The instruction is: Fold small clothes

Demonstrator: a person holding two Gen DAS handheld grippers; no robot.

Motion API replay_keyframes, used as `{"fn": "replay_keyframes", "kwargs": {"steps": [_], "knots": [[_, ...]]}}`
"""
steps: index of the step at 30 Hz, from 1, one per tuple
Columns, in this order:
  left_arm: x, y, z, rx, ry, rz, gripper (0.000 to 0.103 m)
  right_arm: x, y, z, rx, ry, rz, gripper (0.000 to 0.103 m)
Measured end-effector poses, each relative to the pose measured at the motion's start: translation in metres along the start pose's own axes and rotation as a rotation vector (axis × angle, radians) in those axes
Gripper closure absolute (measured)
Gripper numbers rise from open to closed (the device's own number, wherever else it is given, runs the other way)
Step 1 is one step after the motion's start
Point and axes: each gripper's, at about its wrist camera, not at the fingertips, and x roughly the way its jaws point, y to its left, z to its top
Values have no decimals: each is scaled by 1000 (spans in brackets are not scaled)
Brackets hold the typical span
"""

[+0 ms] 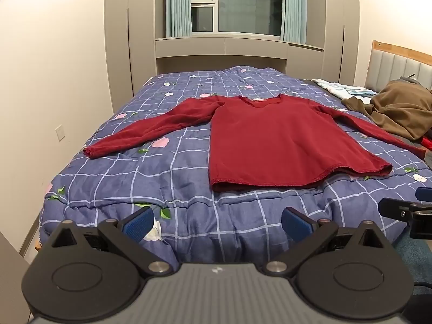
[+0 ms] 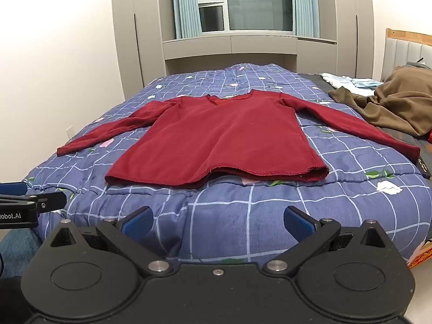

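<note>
A dark red long-sleeved shirt (image 1: 278, 137) (image 2: 224, 135) lies flat on the bed, collar toward the window, hem nearest me, both sleeves spread out to the sides. My left gripper (image 1: 217, 222) hovers at the bed's near edge, short of the hem, jaws wide open with nothing between the blue pads. My right gripper (image 2: 218, 222) hovers beside it, also wide open and empty, facing the hem. Each gripper's tip shows at the edge of the other's view.
The bed carries a blue checked floral quilt (image 1: 162, 178) (image 2: 270, 210). A brown garment (image 1: 399, 110) (image 2: 399, 102) and light folded cloths (image 1: 340, 87) lie at the right by the headboard (image 2: 407, 43). Walls, cabinets and a window (image 1: 237, 2) lie beyond.
</note>
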Motion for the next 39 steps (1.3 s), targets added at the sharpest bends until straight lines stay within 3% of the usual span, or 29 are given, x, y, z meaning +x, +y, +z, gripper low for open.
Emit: {"fn": "replay_keyframes", "kwargs": {"steps": [39], "knots": [[0,-3,1,-1,3,3,0,0,3,-1,-9,0,-3,0]]}}
